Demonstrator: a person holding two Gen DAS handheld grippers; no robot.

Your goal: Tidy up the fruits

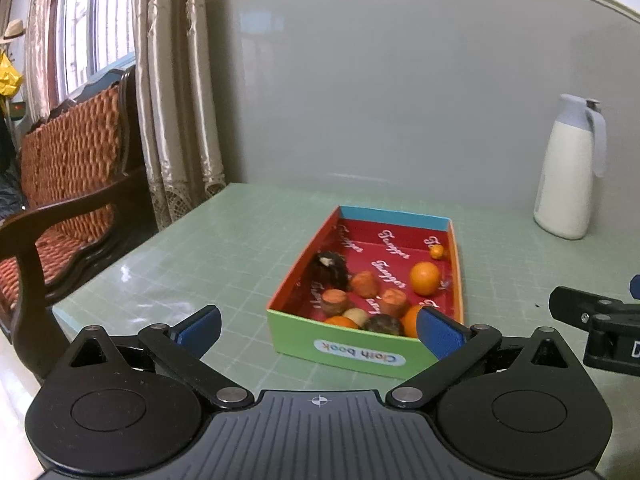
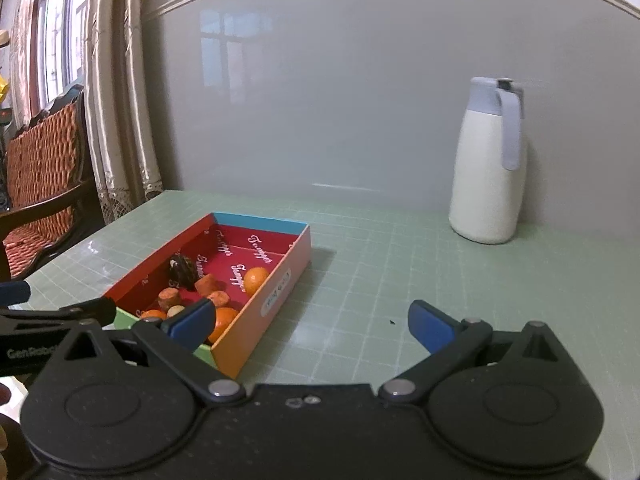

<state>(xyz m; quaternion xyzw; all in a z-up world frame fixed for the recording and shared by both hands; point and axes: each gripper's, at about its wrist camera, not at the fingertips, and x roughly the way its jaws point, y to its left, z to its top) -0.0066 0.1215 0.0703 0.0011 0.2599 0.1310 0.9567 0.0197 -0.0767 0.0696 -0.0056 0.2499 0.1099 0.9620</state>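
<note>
A shallow cardboard box [image 1: 352, 350] with a red inside sits on the green table; it also shows in the right wrist view [image 2: 264, 300]. In it lie several fruits: an orange [image 1: 425, 278], a tiny orange [image 1: 437, 251], carrot-like chunks [image 1: 365, 284], a dark spiky fruit [image 1: 330, 269]. My left gripper [image 1: 318, 332] is open and empty, just in front of the box's near end. My right gripper [image 2: 310, 322] is open and empty, to the right of the box over bare table. Its body shows at the right edge of the left wrist view [image 1: 592, 320].
A white thermos jug [image 2: 488, 164] with a grey lid stands at the back right against the wall. A wooden chair with an orange cushion [image 1: 68, 184] and curtains [image 1: 172, 92] stand off the table's left edge. The green grid mat [image 2: 400, 248] covers the table.
</note>
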